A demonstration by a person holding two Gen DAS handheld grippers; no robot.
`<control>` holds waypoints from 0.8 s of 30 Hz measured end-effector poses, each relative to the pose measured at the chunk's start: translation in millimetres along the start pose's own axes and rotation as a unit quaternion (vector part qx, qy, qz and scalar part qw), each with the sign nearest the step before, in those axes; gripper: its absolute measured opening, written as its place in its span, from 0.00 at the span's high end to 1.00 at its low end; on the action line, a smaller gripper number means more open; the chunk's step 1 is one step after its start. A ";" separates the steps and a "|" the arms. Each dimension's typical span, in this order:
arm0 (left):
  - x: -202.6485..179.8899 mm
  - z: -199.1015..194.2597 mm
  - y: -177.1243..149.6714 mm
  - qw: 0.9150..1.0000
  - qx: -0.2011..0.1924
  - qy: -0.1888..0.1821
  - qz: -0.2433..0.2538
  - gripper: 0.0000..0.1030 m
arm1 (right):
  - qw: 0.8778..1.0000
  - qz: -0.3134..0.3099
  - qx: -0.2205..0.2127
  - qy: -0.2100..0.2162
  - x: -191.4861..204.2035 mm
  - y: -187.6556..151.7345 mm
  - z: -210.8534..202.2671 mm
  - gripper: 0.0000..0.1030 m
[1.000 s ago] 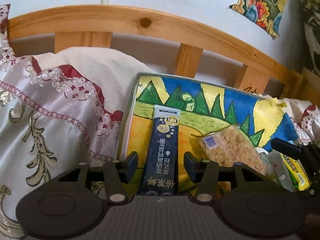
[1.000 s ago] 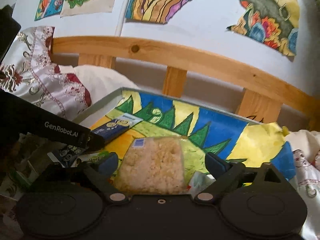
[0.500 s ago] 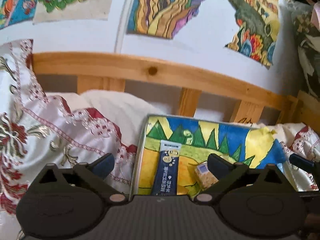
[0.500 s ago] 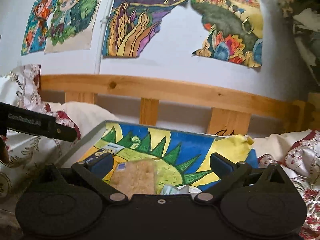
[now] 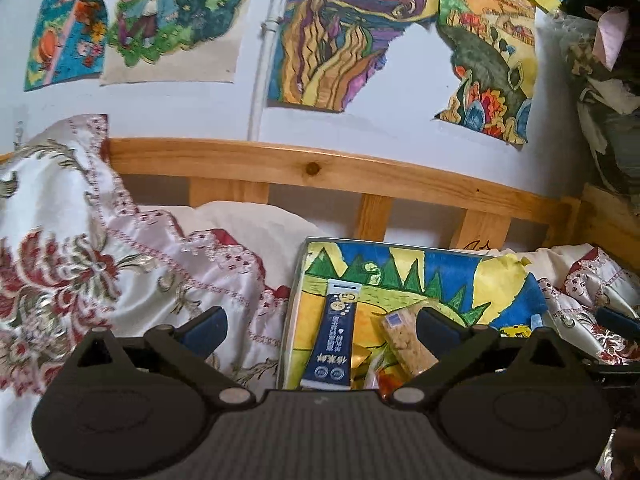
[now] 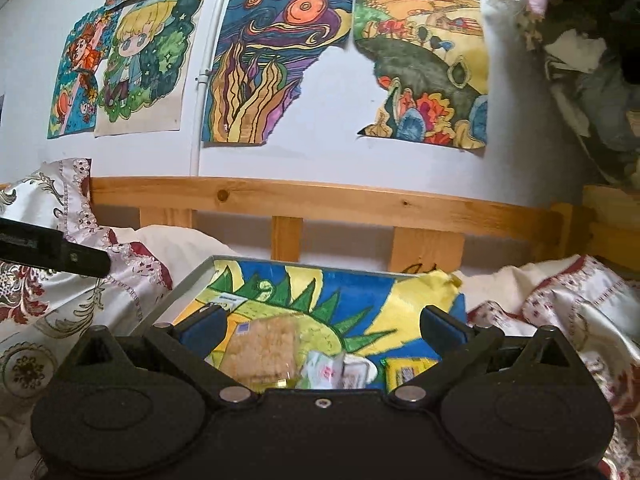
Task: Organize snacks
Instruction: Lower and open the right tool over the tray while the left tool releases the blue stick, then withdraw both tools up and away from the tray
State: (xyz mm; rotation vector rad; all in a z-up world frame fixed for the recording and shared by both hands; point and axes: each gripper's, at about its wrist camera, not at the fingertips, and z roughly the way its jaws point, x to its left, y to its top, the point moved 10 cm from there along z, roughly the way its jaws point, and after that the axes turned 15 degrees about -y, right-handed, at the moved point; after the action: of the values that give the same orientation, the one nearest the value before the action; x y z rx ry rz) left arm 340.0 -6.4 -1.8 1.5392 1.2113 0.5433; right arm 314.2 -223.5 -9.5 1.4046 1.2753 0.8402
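Both my grippers have pulled up and back from the tray (image 5: 298, 280) over the last second, and my left gripper (image 5: 320, 326), which sat closed around the blue sachet (image 5: 335, 340), has let go of it. Now its fingers (image 5: 206, 326) are spread wide and hold nothing. The sachet lies flat on the tray's painted liner, ahead of and between my left fingers, just inside the right one. A rice bar (image 5: 408, 344) lies just beside it, partly behind my right-hand fingertip.

My right gripper (image 6: 324, 330) is wide open too, with nothing in it. Between its fingers I see the rice bar (image 6: 264, 346) near the left one, a pale wrapper (image 6: 326, 370) in the middle and a yellow packet (image 6: 408, 370) toward the right one, all low in the tray. Other small snacks there are too crowded to tell apart.

I judge the sachet placed, so this is the gap between one placement and the next pick. Next I need to choose one of the bunched snacks, come down over it with the fingers straddling its narrow side, and close without dragging its neighbours. The crinkly wrappers touch each other, so two could come up together.
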 end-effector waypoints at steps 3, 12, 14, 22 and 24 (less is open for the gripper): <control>-2.1 -14.1 -7.0 1.000 0.001 0.004 -0.002 0.01 | 1.000 0.004 0.007 0.000 -5.8 -4.0 -12.7 0.01; -10.5 -53.5 -35.1 1.000 0.008 0.012 -0.007 0.01 | 1.000 0.003 0.023 0.001 -16.8 -11.4 -50.8 0.01; -11.4 -60.1 -43.3 1.000 0.012 0.016 -0.012 0.01 | 1.000 0.000 0.029 0.005 -16.8 -12.8 -57.4 0.01; -14.3 -77.3 -81.2 0.998 0.038 0.028 -0.029 0.01 | 0.998 0.001 0.059 0.005 -23.3 -23.2 -84.5 0.01; -16.3 -79.7 -90.2 0.998 0.050 0.029 -0.032 0.01 | 0.998 0.003 0.068 0.005 -25.7 -27.8 -89.5 0.01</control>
State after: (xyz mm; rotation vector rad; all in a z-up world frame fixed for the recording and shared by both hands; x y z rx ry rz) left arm 230.6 8.6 -52.5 1.5721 1.3447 0.4959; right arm 217.3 -230.6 -11.3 1.5135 1.3576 0.7788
